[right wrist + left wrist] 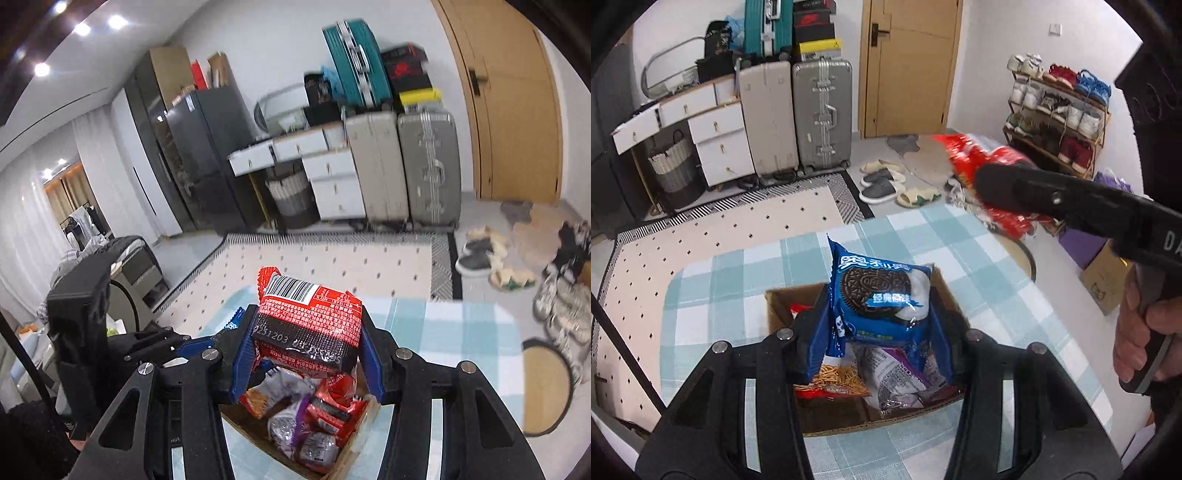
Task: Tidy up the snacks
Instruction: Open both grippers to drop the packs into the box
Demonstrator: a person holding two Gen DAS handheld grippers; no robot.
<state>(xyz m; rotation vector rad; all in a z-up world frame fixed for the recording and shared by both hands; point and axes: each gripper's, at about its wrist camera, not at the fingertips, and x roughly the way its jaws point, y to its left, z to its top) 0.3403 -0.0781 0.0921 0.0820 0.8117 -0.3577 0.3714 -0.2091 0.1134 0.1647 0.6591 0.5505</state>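
My left gripper (pixel 877 325) is shut on a blue Oreo packet (pixel 882 295) and holds it upright above an open cardboard box (pixel 777 299) of snacks on the checked tablecloth. My right gripper (pixel 306 347) is shut on a red snack packet (pixel 314 317) with a barcode, above the same box (pixel 354 454). In the left wrist view the right gripper (pixel 993 181) is up at the right with the red packet (pixel 964 155). The left gripper (pixel 218 339) shows at the left of the right wrist view.
The box holds red, purple and silver packets (pixel 295 417). The table (pixel 731 277) has a blue-white checked cloth. Beyond it lie a dotted rug (pixel 738 218), suitcases (pixel 822 114), white drawers (pixel 720 144), slippers (pixel 882 184) and a shoe rack (pixel 1060 110).
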